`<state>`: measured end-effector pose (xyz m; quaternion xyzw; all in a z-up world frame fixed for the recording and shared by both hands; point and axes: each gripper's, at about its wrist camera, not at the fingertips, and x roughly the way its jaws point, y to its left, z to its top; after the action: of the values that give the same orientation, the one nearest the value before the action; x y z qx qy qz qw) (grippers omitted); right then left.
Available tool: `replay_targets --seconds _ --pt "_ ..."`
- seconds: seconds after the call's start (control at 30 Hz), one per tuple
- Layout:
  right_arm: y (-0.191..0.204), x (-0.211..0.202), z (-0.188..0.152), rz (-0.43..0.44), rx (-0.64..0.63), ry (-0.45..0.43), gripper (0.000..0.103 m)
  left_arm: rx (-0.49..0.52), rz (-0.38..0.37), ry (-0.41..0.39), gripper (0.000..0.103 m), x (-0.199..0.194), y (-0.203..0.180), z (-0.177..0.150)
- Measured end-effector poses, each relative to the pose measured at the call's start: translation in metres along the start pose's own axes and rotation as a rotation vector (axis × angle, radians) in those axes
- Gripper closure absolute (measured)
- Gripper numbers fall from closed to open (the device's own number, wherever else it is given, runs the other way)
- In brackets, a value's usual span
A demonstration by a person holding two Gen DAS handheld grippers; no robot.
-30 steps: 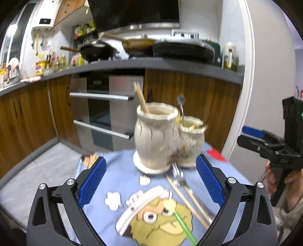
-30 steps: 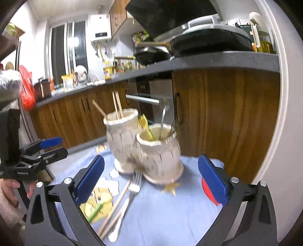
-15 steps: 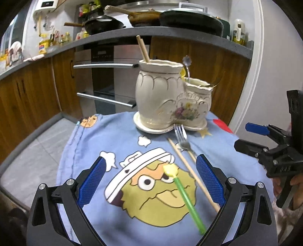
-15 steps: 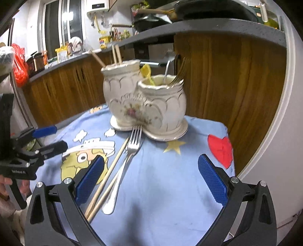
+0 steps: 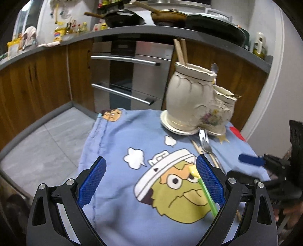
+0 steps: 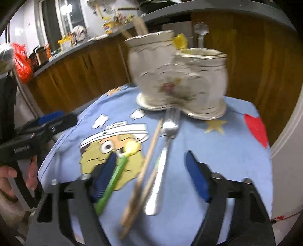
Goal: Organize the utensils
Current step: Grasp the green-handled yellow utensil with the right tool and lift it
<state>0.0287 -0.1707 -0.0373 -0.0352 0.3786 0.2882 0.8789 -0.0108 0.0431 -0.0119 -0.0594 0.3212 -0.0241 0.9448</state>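
Note:
A cream double ceramic utensil holder (image 5: 197,106) (image 6: 176,79) stands at the far side of a small table under a blue cartoon cloth (image 5: 132,143). Chopsticks and a spoon stand in it. On the cloth lie a metal fork (image 6: 161,162) (image 5: 204,143), a pair of wooden chopsticks (image 6: 144,174) and a green-handled yellow utensil (image 6: 115,174) (image 5: 204,191). My right gripper (image 6: 151,170) is open, low over the fork and chopsticks handles. My left gripper (image 5: 151,176) is open and empty above the cloth's near left part.
Wooden kitchen cabinets, an oven (image 5: 128,79) and a grey counter with pans (image 5: 123,18) stand behind the table. The cloth's left edge (image 5: 94,136) hangs over the table, with grey floor (image 5: 43,143) beyond. A red heart patch (image 6: 255,128) marks the right side.
My right gripper has dropped down and forward over the fork and chopsticks. My left gripper has swung left and tilted down. Both stay open.

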Motion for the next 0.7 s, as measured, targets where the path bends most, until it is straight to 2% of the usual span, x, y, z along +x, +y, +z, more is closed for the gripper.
replay_targets --seconds 0.07,0.1,0.17,0.23,0.3,0.37,0.5,0.6,0.7 --pt "0.012 0.008 0.0 0.012 -0.008 0.04 0.051 0.006 0.005 -0.002 0.008 0.0 0.001 0.0" --pt "0.016 0.011 -0.001 0.015 -0.012 0.057 0.053 0.003 0.0 -0.004 0.008 0.0 0.002 0.0" --pt "0.029 0.021 -0.002 0.018 -0.035 0.096 0.067 -0.006 -0.01 -0.004 0.008 0.001 0.003 -0.001" --pt "0.036 0.028 -0.004 0.004 -0.053 0.131 0.076 -0.007 -0.016 -0.005 0.008 0.001 0.004 -0.001" --pt "0.041 0.035 -0.005 -0.004 -0.057 0.155 0.077 0.0 -0.015 -0.006 0.008 0.0 0.004 -0.001" --pt "0.045 0.037 -0.006 -0.028 -0.072 0.148 0.086 0.012 -0.011 -0.008 0.008 0.0 0.002 -0.001" --pt "0.04 0.037 -0.005 0.01 -0.035 0.151 0.094 0.019 -0.009 -0.005 0.008 0.0 0.001 -0.001" --pt "0.028 0.02 -0.002 0.056 0.013 0.101 0.094 0.015 -0.007 0.002 0.008 0.001 0.0 -0.001" --pt "0.011 -0.003 0.003 0.039 0.028 0.031 0.094 0.013 -0.01 0.025 0.008 0.005 -0.005 0.0"
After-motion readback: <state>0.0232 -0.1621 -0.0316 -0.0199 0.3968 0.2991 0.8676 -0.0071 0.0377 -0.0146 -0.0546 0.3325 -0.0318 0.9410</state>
